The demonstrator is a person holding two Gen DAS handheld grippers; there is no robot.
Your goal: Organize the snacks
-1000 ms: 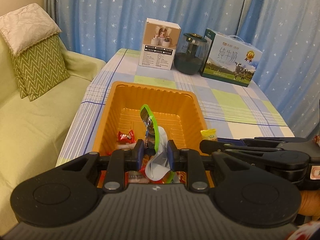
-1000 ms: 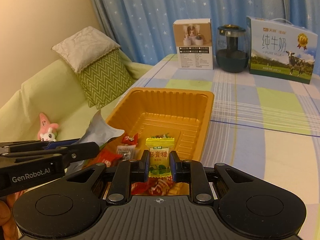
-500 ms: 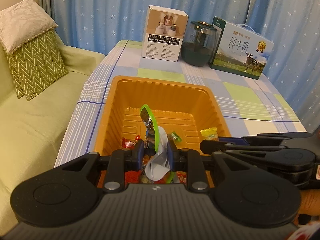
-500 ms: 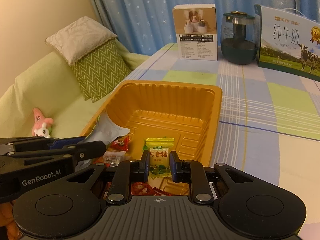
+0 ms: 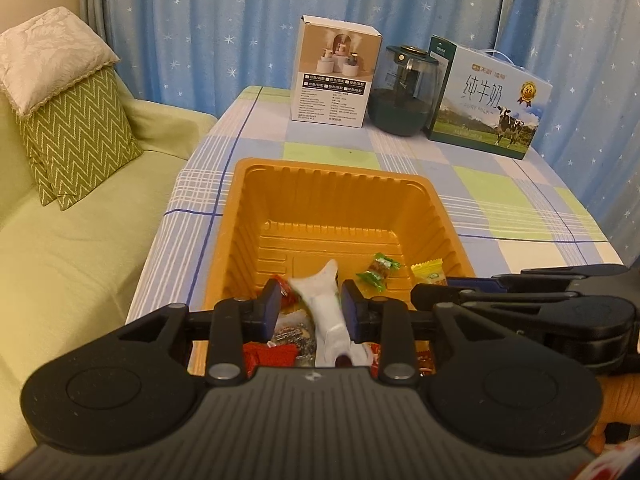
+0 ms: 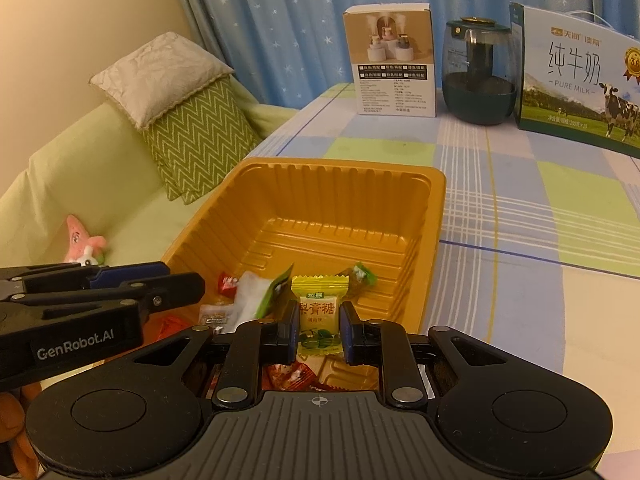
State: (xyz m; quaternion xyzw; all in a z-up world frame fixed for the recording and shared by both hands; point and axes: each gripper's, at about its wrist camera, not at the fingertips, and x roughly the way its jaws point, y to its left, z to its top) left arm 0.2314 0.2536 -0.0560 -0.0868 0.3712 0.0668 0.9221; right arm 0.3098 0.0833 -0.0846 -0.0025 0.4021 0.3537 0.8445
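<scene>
An orange plastic tray [image 5: 332,168] sits on the checked tablecloth, with several wrapped candies at its near end. My left gripper [image 5: 310,304] hangs over that end with its jaws opening. A white-and-green snack packet [image 5: 326,300] lies loose between them, fallen down onto the candies; in the right wrist view this packet [image 6: 260,292] is blurred. My right gripper [image 6: 319,332] is shut on a yellow candy [image 6: 318,316], held upright just above the tray [image 6: 340,166]. A green-wrapped candy [image 5: 378,270] lies on the tray floor. The two grippers are side by side.
At the table's far edge stand a white box [image 5: 336,76], a dark glass pot [image 5: 404,92] and a milk carton [image 5: 488,104]. Left of the table is a green sofa with zigzag cushions [image 5: 76,132] and a pink plush toy [image 6: 82,240]. Blue curtains hang behind.
The left jaws have widened and the packet, upright before, has dropped flat into the tray. Both grippers came forward and lower over the tray. The right still grips the yellow candy.
</scene>
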